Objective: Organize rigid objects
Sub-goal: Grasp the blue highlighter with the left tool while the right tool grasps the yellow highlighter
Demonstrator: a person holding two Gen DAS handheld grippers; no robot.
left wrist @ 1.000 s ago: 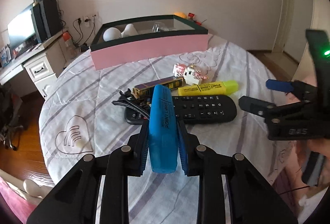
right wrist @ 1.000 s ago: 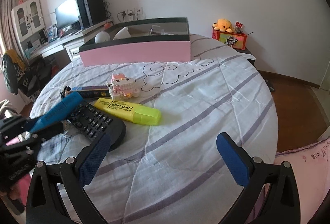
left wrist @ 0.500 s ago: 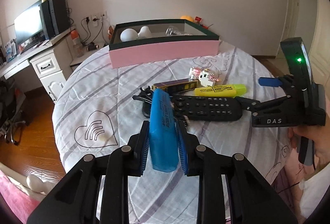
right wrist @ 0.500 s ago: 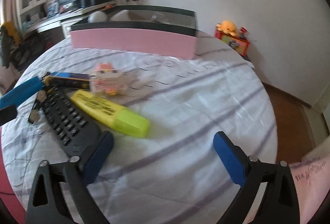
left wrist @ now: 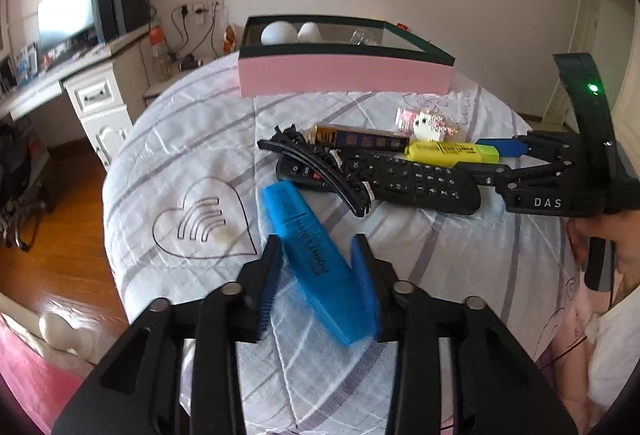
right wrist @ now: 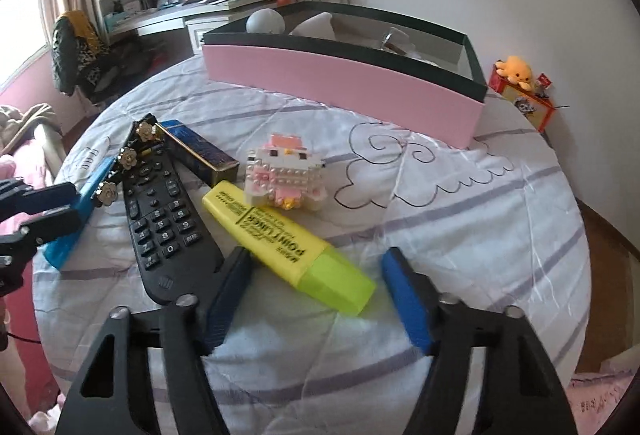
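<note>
A blue highlighter [left wrist: 312, 259] lies slanted on the striped cloth between the fingers of my left gripper [left wrist: 316, 247]. Those jaws are opening; the left pad stands clear of it. My right gripper [right wrist: 316, 255] straddles the capped end of a yellow highlighter [right wrist: 280, 235]. Its jaws are closing, with gaps still on both sides. Beside it lie a black remote [right wrist: 164, 219], a black flowered hair clip [right wrist: 128, 155], a dark blue and gold box [right wrist: 196, 151] and a pink-white brick figure [right wrist: 288, 175]. The right gripper [left wrist: 486, 157] shows at the yellow highlighter [left wrist: 448, 151] in the left wrist view.
A long pink box with a dark rim [right wrist: 340, 87] stands at the back of the round cloth-covered surface and holds white round things. A desk with a monitor [left wrist: 68, 19] is at the left. An orange plush toy [right wrist: 514, 69] sits by the wall.
The left jaws have parted and the blue highlighter has tipped aslant onto the cloth. The right gripper has moved up to the yellow highlighter, and its jaws have narrowed around it.
</note>
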